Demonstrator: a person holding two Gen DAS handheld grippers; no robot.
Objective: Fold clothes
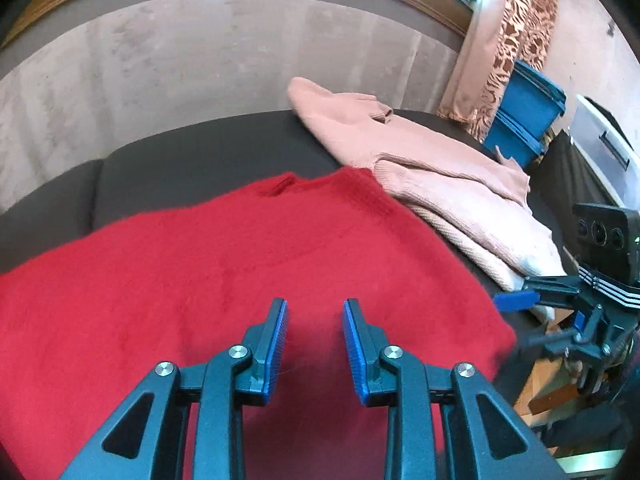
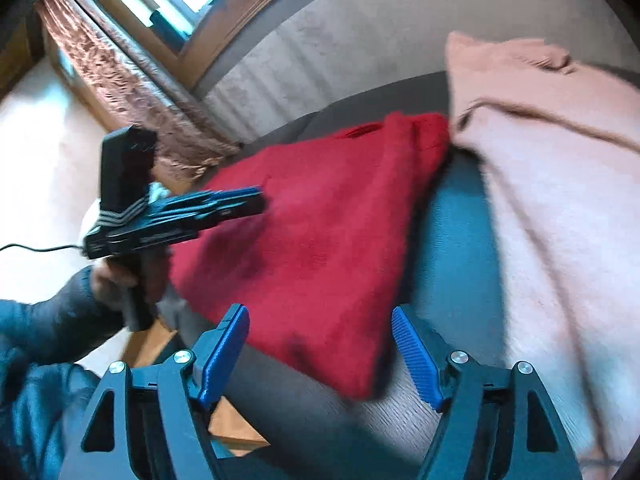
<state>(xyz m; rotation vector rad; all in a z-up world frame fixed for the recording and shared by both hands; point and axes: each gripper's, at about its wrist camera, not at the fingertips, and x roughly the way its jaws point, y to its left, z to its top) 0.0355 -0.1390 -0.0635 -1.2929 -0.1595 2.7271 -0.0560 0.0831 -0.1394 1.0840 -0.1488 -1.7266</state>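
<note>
Your left gripper (image 1: 315,322) hovered over the red sweater (image 1: 240,264), jaws narrowly parted on nothing. Your right gripper (image 2: 320,344) stood wide and empty at its near corner. The sweater lay flat on the dark sofa (image 1: 192,160), collar toward the backrest, touching a pink sweater (image 1: 432,168); a blue crate (image 1: 528,116) stood beyond. No writing was legible.

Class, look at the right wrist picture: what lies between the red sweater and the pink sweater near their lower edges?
Only a bare strip of dark cushion separates the red sweater from the pink sweater in the right wrist view; higher up, their edges nearly meet.
</note>
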